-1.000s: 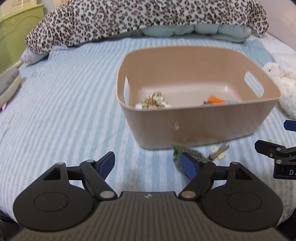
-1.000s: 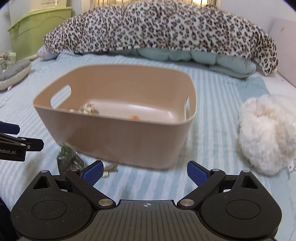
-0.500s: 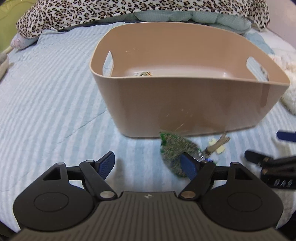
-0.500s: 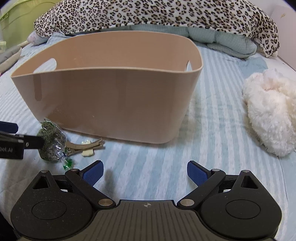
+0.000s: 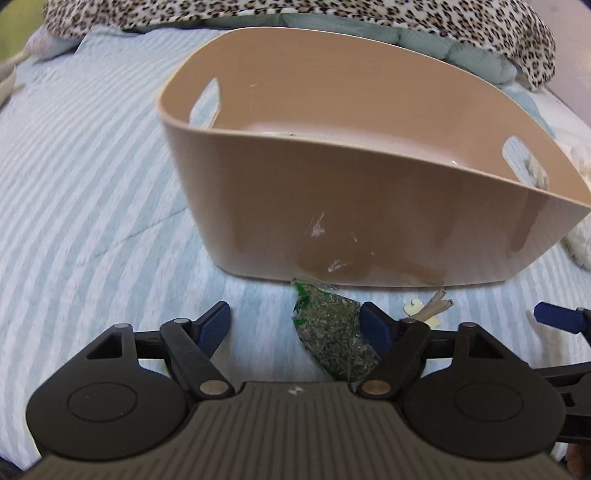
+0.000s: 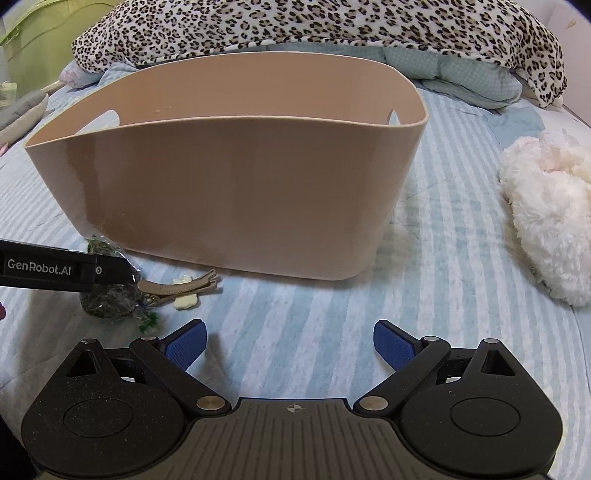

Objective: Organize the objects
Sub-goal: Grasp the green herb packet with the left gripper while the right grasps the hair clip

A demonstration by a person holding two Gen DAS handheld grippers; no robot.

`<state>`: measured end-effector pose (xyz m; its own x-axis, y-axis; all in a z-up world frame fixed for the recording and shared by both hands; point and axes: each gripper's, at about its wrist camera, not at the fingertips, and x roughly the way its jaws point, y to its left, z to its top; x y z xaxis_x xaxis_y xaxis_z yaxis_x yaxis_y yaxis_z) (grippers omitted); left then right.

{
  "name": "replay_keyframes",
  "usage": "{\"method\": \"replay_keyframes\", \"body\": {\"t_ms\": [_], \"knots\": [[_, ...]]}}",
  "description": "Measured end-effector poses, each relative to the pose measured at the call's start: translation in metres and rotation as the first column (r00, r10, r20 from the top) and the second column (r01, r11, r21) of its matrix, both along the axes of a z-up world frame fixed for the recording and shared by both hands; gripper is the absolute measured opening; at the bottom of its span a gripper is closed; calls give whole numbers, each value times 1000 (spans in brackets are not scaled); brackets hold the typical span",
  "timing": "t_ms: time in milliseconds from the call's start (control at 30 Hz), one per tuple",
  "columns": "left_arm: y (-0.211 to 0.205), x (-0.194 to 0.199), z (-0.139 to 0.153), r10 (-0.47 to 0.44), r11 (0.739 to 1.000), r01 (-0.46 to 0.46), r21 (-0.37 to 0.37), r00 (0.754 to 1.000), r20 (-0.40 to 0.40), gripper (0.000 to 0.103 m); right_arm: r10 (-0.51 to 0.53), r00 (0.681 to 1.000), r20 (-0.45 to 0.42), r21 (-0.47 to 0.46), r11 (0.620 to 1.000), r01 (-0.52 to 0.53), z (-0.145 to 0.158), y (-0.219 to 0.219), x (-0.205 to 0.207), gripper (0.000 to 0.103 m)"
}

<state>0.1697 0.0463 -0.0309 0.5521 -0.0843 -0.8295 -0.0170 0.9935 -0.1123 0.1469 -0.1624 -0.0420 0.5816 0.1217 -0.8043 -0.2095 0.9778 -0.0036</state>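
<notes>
A beige tub (image 5: pixel 369 221) stands on the striped bedspread. In front of its near wall lies a clear packet of green dried bits (image 5: pixel 332 339), and beside it a tan hair clip with cream flowers (image 5: pixel 428 312). My left gripper (image 5: pixel 295 323) is low over the bed and its jaws are closing. The packet sits between them against the right pad, while the left pad is well apart from it. The right wrist view shows the packet (image 6: pixel 110 299) and the clip (image 6: pixel 177 286) at lower left, under a left finger (image 6: pixel 110 267). My right gripper (image 6: pixel 290 343) stands open over bare bedspread.
A white fluffy toy (image 6: pixel 546 214) lies to the right of the tub (image 6: pixel 221 177). A leopard-print blanket (image 6: pixel 295 26) is heaped along the far side. At the far left are a green storage box (image 6: pixel 37 33) and a grey cushion (image 6: pixel 22 114).
Both grippers have sunk toward the bed and come nearer the tub's front wall. The left gripper has come around the green packet, and its jaws stand a little narrower.
</notes>
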Motion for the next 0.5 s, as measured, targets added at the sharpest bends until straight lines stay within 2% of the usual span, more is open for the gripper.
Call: {"method": "replay_keyframes", "body": {"t_ms": [33, 100, 300, 500], "knots": [[2, -1, 1, -2, 1000, 2, 0, 1000, -2, 65, 1, 1000, 3, 3, 1000, -1, 1, 1, -1, 99], [5, -2, 5, -18, 1000, 18, 4, 1000, -3, 40, 5, 1000, 3, 13, 1000, -5, 1, 3, -1, 100], [14, -6, 13, -42, 997, 42, 57, 999, -9, 37, 26, 1000, -5, 38, 999, -26, 0, 13, 0, 100], [26, -8, 8, -10, 999, 11, 31, 1000, -18, 37, 38, 999, -4, 67, 997, -38, -5, 34, 8, 101]]}}
